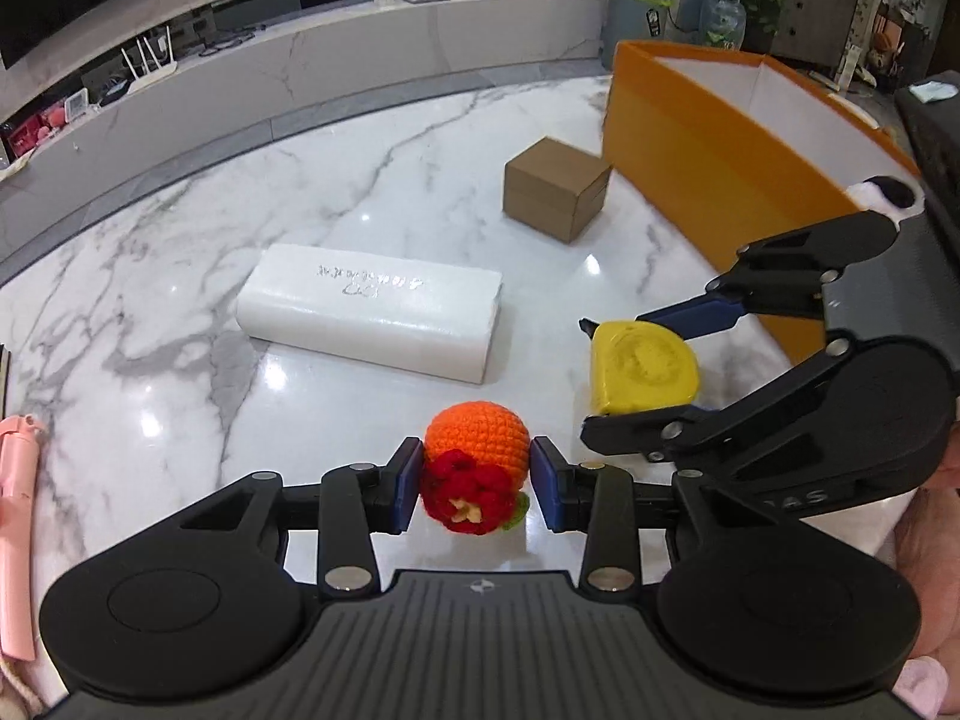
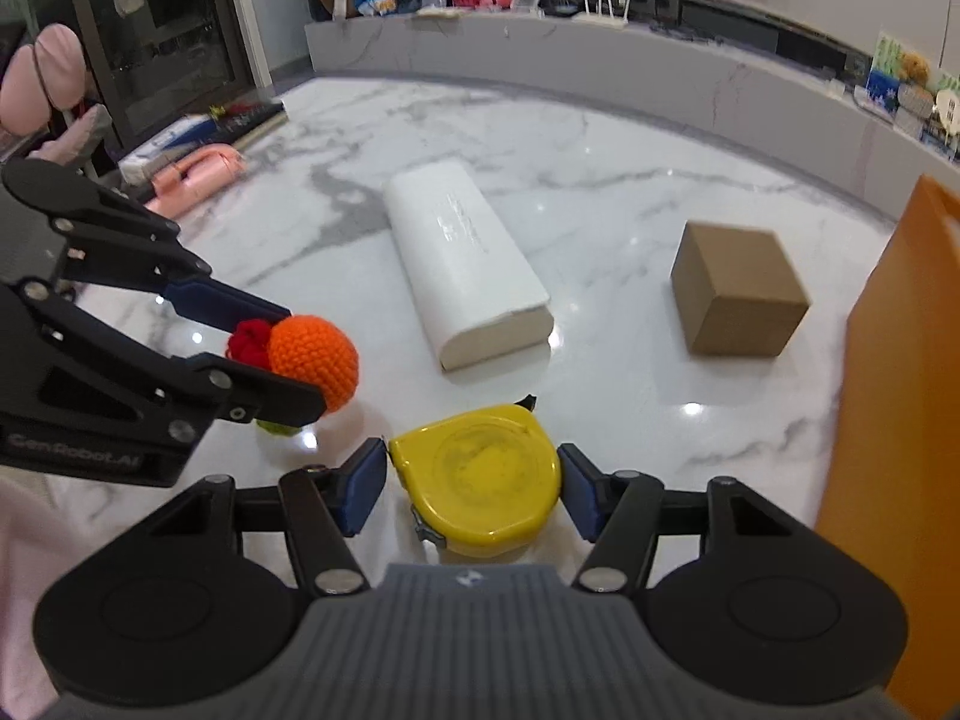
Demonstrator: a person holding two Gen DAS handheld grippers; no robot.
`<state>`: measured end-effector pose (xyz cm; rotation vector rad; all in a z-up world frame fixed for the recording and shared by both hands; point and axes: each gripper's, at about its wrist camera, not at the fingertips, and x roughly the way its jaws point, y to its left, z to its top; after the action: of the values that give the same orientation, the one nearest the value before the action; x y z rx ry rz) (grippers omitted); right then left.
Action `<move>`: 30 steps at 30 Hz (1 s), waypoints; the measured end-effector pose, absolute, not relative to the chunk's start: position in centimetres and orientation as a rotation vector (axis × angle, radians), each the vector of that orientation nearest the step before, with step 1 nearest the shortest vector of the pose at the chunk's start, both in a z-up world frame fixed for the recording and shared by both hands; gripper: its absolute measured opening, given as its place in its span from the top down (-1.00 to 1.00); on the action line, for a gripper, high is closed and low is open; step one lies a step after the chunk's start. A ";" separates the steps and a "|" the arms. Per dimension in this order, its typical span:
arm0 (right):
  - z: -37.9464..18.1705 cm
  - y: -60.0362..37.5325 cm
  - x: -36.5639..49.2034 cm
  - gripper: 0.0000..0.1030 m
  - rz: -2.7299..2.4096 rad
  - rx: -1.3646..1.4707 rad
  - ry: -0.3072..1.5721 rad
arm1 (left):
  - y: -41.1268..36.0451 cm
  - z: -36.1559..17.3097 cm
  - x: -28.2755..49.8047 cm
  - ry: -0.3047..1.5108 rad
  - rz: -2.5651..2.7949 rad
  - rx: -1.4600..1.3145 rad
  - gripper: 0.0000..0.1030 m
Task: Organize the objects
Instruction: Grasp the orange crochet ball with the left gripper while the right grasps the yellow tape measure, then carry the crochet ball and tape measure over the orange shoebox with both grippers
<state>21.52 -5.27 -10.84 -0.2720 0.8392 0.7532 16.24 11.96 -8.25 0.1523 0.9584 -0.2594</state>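
Bright indoor light from overhead throws small white glare spots across the glossy marble surface [image 1: 360,180] and soft shadows under the objects, while both fisheye views bend strongly at dark-cornered edges and the orange box [image 1: 720,138] looks slightly motion-blurred.

Both wrist cams close, angled down over own tool; share marble floor [image 1: 180,312], white pack [image 2: 468,264].

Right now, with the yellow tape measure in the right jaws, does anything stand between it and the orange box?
Nothing visible does. The right gripper holds the yellow tape measure, and bare marble table runs to the orange box. The brown cardboard box sits farther back, off that line.
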 end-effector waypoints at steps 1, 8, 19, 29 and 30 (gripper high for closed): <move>-10.1 -5.6 21.0 -0.23 0.761 -0.271 0.828 | 11.9 -7.8 15.9 0.951 -0.263 0.145 0.15; -4.2 -8.9 17.5 -0.23 0.841 -0.316 0.724 | 9.6 -2.7 14.4 0.856 -0.327 0.162 0.15; 3.5 -19.7 18.6 -0.23 0.780 -0.534 0.687 | -0.4 3.9 17.0 0.711 -0.537 0.211 0.15; 3.6 -25.4 25.4 -0.23 0.689 -0.869 0.835 | -10.5 1.9 24.9 0.745 -0.653 0.242 0.15; 3.0 -25.6 26.0 -0.23 0.689 -0.903 0.842 | -11.1 1.3 25.6 0.751 -0.661 0.247 0.15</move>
<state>25.96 -25.61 3.04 -0.9027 0.8415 0.6891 25.64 -11.14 1.33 0.2470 0.7510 -0.6607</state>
